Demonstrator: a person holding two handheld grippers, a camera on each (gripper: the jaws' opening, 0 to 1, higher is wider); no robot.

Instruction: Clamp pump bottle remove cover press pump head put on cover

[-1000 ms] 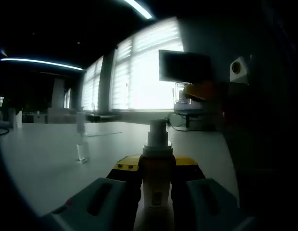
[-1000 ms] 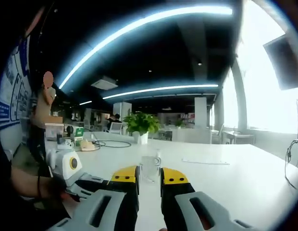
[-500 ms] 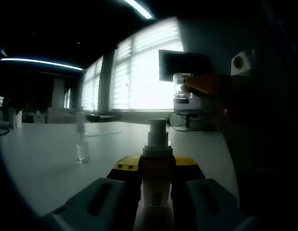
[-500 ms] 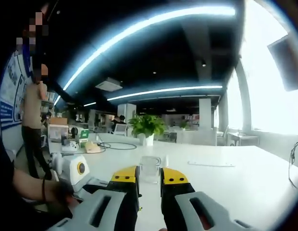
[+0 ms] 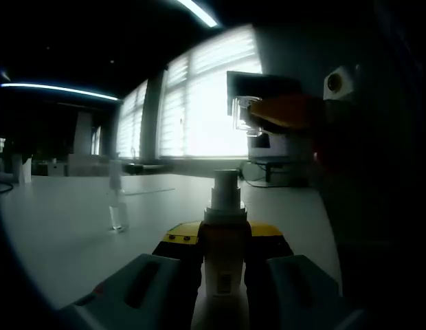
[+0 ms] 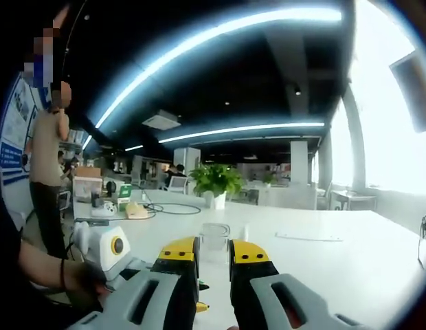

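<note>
Holding 1 pump bottle (image 5: 223,237), 1 clear cover (image 6: 214,242) w/ hand-held grippers

Right tongs (image 5: 268,113) w/ clear cover (image 5: 242,114) raised, moved left above bottle (image 5: 222,234)

A small clear bottle (image 5: 117,216) stands on the white table (image 5: 55,234).

Left gripper (image 5: 223,237): yellow tips, black pads, pale grey bodies. Pump bottle (image 5: 223,240): tan body, white pump head. Clear cover (image 6: 214,242) between yellow-tipped jaws of right gripper (image 6: 214,256). White table (image 6: 350,268); far green plant (image 6: 214,180) in white pot.
</note>
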